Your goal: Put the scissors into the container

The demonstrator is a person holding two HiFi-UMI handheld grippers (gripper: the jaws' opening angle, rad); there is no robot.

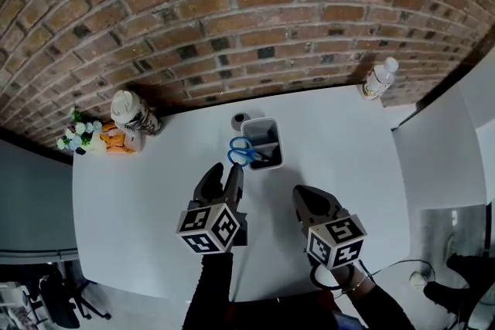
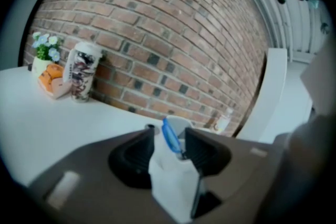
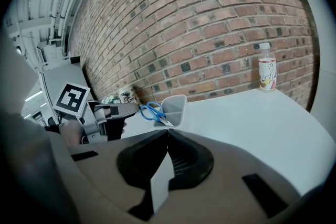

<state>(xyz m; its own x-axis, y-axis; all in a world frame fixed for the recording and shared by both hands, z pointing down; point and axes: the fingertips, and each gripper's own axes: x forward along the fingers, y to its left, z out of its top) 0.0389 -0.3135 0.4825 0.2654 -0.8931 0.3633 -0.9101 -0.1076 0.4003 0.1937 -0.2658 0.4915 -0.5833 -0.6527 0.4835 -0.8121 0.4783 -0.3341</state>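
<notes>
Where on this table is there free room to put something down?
Bare: the left of the table, in front of the cup, and the stretch between container and bottle. Crowded: back-left corner, cup beside flowers.

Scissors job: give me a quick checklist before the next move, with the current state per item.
1. Blue-handled scissors in the grey plastic container: ok, blades inside, handles sticking out over its rim.
2. Container upright on the white table: ok.
3. Left gripper released: ok, jaws apart, nothing gripped.
4. Left gripper clear of the handles: cannot tell, its tips are very close.
5. Right gripper empty: ok, jaws together.
</notes>
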